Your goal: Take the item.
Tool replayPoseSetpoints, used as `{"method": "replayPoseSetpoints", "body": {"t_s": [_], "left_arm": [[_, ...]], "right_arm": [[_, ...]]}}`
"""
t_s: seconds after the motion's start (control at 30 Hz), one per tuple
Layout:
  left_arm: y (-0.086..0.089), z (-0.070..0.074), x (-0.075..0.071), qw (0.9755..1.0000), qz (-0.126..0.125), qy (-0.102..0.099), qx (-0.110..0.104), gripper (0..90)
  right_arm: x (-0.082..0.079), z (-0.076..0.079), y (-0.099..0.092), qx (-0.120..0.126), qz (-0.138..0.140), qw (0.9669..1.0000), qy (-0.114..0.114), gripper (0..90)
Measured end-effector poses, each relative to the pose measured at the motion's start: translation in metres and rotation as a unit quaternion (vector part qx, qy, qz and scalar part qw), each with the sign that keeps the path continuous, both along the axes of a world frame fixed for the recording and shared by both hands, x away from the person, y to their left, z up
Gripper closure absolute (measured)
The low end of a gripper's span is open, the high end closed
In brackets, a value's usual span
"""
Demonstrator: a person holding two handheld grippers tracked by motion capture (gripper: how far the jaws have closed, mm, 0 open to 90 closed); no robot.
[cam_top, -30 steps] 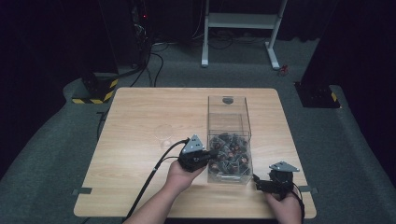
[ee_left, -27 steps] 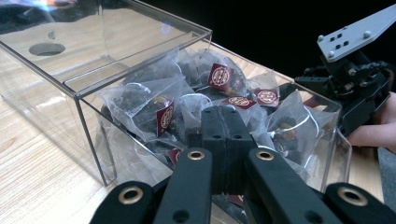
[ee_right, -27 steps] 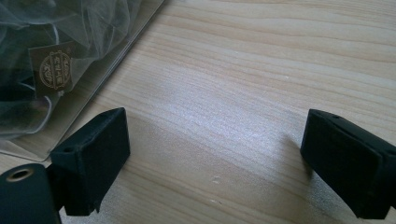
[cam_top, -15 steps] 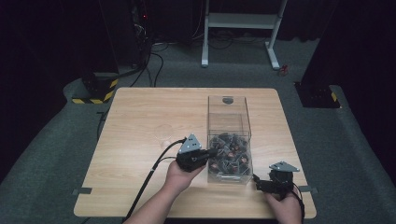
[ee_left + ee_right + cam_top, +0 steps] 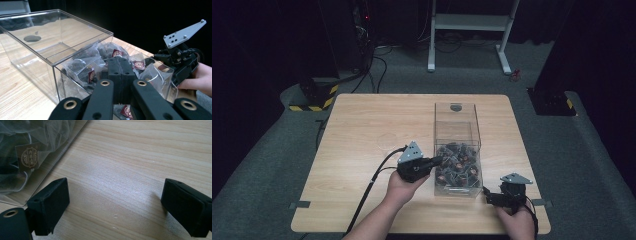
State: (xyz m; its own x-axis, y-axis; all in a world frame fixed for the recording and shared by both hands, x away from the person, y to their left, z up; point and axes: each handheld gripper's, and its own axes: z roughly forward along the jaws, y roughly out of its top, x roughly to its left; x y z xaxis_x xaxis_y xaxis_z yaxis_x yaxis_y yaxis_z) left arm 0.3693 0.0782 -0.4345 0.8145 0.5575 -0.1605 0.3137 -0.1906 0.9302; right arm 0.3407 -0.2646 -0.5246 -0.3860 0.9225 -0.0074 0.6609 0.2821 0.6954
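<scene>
Presumably light, soft, crinkly: tea sachets (image 5: 82,67) heaped in clear box (image 5: 457,150). Left gripper (image 5: 121,72) over heap, jaws pressed together, nothing pinched. Right gripper (image 5: 113,205) agape, empty. Best pinched by loose film.

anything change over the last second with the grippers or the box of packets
Nothing visibly changed. The left gripper stays shut over the packets at the near end of the clear box, and the right gripper stays open on the table beside the box's near right corner.
</scene>
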Motion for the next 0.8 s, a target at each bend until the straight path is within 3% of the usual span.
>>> {"method": "replayPoseSetpoints", "body": {"t_s": [0.8], "left_arm": [[0.025, 0.003, -0.003, 0.9997, 0.022, -0.008, -0.009, 90.0]], "right_arm": [[0.0, 0.0, 0.0, 0.0, 0.0, 1.0, 0.0, 7.9]]}}
